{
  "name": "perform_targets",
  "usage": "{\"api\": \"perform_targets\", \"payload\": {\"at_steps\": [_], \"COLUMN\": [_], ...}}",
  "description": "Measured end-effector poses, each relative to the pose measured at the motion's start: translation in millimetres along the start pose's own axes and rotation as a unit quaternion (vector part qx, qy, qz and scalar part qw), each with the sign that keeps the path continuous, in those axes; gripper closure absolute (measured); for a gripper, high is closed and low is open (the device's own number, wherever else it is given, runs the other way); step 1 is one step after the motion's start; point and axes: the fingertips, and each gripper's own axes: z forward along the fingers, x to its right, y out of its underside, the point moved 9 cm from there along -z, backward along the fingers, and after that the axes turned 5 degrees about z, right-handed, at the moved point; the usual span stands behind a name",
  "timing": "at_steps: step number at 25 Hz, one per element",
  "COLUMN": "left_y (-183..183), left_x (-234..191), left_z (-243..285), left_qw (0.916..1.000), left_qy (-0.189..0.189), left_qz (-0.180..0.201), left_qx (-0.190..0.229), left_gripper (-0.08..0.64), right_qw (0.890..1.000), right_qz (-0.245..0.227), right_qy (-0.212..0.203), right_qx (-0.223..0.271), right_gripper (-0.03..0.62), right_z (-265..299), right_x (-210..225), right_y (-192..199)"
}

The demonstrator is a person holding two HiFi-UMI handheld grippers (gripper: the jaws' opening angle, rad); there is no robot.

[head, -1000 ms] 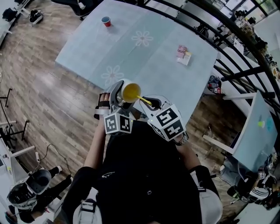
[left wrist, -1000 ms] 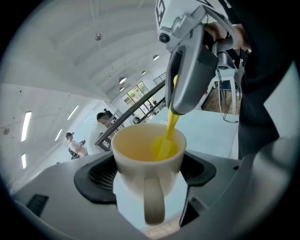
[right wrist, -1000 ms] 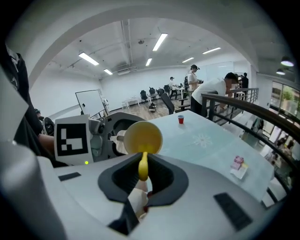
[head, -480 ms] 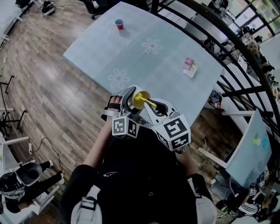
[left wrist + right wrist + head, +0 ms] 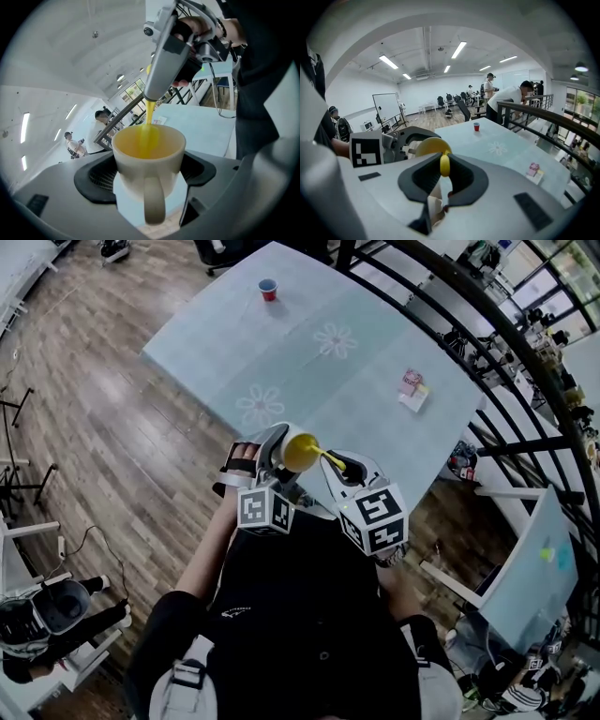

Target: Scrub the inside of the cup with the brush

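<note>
A cream cup (image 5: 149,154) with a yellow inside is held in front of the person's chest, above the floor and just short of the table's near edge. My left gripper (image 5: 149,180) is shut on the cup, whose handle (image 5: 154,206) faces the camera. A yellow brush handle (image 5: 150,112) runs down into the cup's mouth. My right gripper (image 5: 445,169) is shut on the end of that brush handle (image 5: 445,164), with the cup (image 5: 429,146) just beyond it. In the head view the cup (image 5: 300,451) sits between the left gripper (image 5: 277,456) and the right gripper (image 5: 333,467). The brush head is hidden inside the cup.
A light blue table (image 5: 309,381) with flower prints lies ahead. A small red cup (image 5: 268,289) stands at its far end and a small pink box (image 5: 411,382) near its right edge. A black railing (image 5: 497,343) runs to the right. Wooden floor (image 5: 112,427) lies to the left.
Both grippers keep their hold, with the brush still in the cup. The cup's mouth has turned a little more toward the right gripper. The head view has shifted slightly.
</note>
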Motion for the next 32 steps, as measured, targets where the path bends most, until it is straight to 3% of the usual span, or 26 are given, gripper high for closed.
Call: {"api": "perform_targets", "payload": {"at_steps": [6, 12, 18, 23, 27, 32], "left_y": [8.2, 2.2, -10.4, -20.7, -22.4, -15.6], "left_x": [-5.4, 1.2, 9.6, 11.9, 9.2, 0.5], "left_z": [-2.9, -1.1, -1.3, 0.4, -1.7, -2.2], "left_qw": [1.0, 1.0, 0.9994, 0.9987, 0.9986, 0.9991], "left_qy": [0.0, 0.009, 0.022, 0.03, 0.028, 0.02], "left_qz": [0.002, 0.004, 0.021, 0.026, 0.031, 0.023], "left_qx": [-0.007, 0.0, 0.016, 0.033, 0.034, 0.029], "left_gripper": [0.158, 0.158, 0.158, 0.158, 0.158, 0.158], "right_qw": [0.999, 0.997, 0.999, 1.0, 1.0, 0.998], "right_qz": [-0.006, -0.003, 0.002, 0.013, 0.003, -0.018], "right_qy": [-0.021, -0.057, -0.042, -0.003, 0.028, 0.031], "right_qx": [-0.044, -0.048, -0.008, 0.016, 0.005, -0.042], "right_gripper": [0.552, 0.552, 0.552, 0.552, 0.552, 0.552], "right_z": [8.7, 8.6, 6.1, 4.3, 3.1, 10.1], "right_x": [-12.2, -30.5, -28.3, -10.4, -1.9, -6.9], "right_y": [13.8, 18.8, 12.3, 6.9, 10.8, 15.2]}}
